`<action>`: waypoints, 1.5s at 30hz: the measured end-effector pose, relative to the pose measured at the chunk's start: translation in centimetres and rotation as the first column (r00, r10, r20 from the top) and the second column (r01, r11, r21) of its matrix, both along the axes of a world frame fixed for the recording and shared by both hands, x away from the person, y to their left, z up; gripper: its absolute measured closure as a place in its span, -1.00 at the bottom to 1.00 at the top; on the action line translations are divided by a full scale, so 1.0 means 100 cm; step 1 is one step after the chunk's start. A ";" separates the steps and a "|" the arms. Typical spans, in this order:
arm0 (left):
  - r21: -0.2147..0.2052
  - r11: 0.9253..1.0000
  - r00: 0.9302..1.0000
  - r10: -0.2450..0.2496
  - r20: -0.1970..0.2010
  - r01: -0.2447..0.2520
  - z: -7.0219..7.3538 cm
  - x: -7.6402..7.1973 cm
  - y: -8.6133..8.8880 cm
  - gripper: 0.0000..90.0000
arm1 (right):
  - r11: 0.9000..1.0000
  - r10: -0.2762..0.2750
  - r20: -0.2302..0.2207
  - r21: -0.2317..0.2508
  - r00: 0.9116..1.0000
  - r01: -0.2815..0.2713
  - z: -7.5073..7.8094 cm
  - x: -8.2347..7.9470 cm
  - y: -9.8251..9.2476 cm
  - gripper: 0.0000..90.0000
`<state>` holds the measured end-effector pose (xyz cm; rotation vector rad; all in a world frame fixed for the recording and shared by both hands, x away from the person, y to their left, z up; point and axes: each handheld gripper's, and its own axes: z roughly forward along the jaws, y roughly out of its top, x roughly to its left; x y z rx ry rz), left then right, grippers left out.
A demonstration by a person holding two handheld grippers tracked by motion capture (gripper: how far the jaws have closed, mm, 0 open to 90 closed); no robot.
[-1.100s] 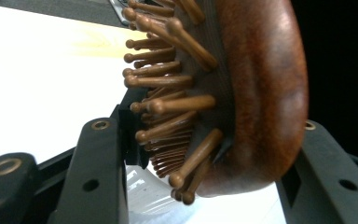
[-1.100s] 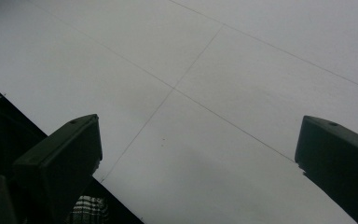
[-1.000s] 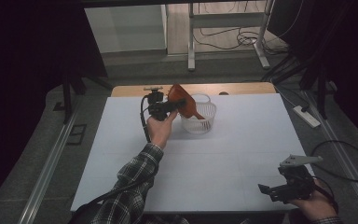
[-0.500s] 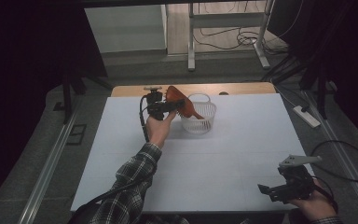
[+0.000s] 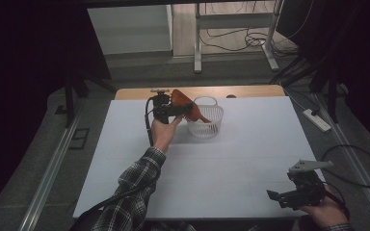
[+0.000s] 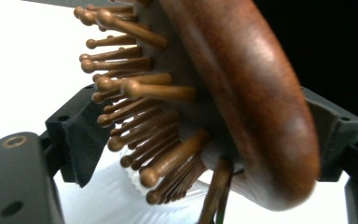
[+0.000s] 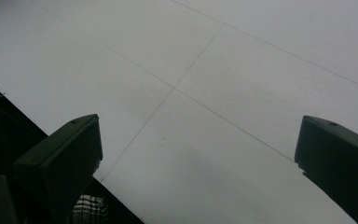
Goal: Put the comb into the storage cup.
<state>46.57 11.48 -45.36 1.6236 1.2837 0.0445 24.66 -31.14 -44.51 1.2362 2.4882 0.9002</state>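
A brown wooden hairbrush [image 5: 185, 101] with wooden pins slants over the rim of a small white slatted basket [image 5: 207, 126] at the table's far middle. My left gripper [image 5: 185, 109] is at the basket's left rim. Its jaws have just been opening and now stand wide of the hairbrush [image 6: 242, 93] on both sides, with the brush still between them. The basket's rim [image 6: 135, 186] shows just below the pins. At the near right corner, my right gripper [image 5: 275, 198] stands open just above the bare table [image 7: 214, 70], nothing between its fingers [image 7: 60, 158].
The white table top [image 5: 250, 154] stretches between the two hands. A wooden strip [image 5: 250, 91] runs along its far edge. On the floor to the right lie a power strip [image 5: 318, 120] and cables.
The hairbrush has tipped from nearly upright down toward the basket as the left jaws spread. Neither hand has shifted.
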 end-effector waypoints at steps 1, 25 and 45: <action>0.008 1.000 1.000 -0.003 0.003 0.003 0.000 0.000 0.001 -0.68 | 1.000 0.000 0.000 0.000 1.000 0.000 0.000 0.000 0.000 -0.98; 0.143 0.986 0.994 -0.095 0.058 0.086 0.010 -0.006 0.003 -0.90 | 1.000 -0.008 0.009 0.007 1.000 0.008 0.000 0.000 -0.001 -0.99; 0.247 0.962 0.985 -0.145 0.089 0.119 0.013 -0.013 0.013 -0.99 | 1.000 -0.025 0.026 0.012 0.999 0.025 0.002 -0.001 -0.002 -1.00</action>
